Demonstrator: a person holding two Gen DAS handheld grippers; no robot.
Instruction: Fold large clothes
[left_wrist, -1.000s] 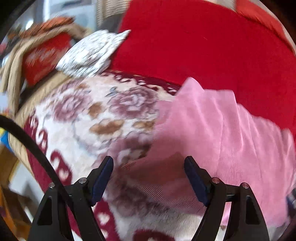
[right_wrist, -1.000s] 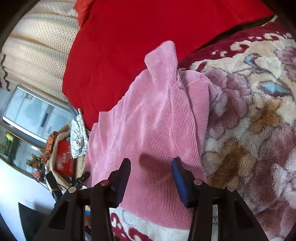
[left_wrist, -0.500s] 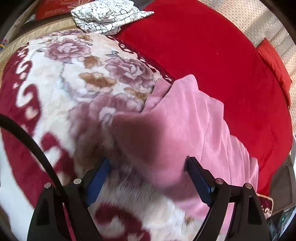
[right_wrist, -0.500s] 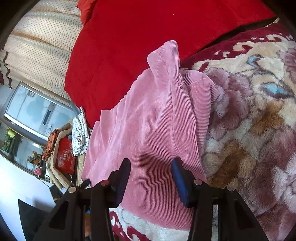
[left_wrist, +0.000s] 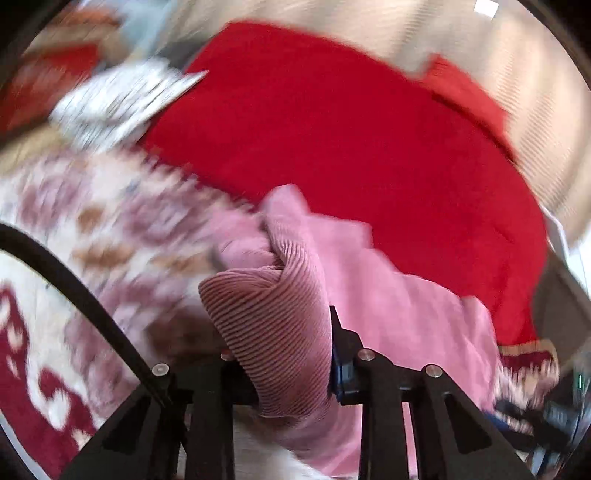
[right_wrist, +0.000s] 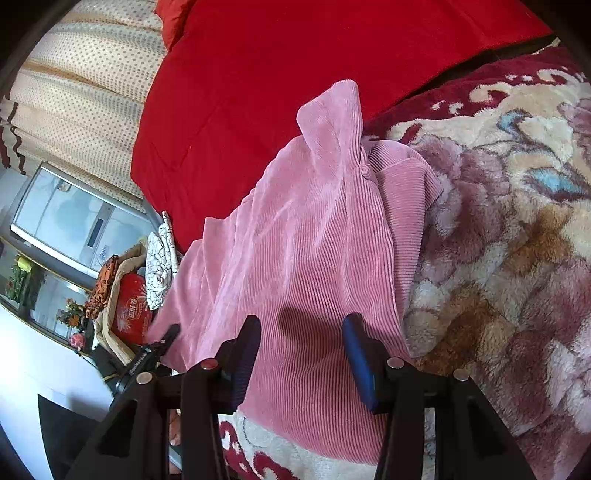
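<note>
On a floral fleece blanket (right_wrist: 517, 258), beside a red quilt (right_wrist: 277, 74), a pink ribbed garment (right_wrist: 314, 240) is lying spread out. The left gripper (left_wrist: 280, 354) is clamping a bunched fold of its fabric, jaws pressing in on the cloth. The right gripper (right_wrist: 301, 354) is hovering over the garment's near edge, jaws standing apart, gripping nothing.

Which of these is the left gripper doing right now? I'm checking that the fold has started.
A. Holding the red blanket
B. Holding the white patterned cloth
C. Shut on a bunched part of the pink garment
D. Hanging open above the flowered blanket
C: in the left wrist view the left gripper has its jaws closed on a bunched fold of the pink garment, while the right gripper is open.
</note>
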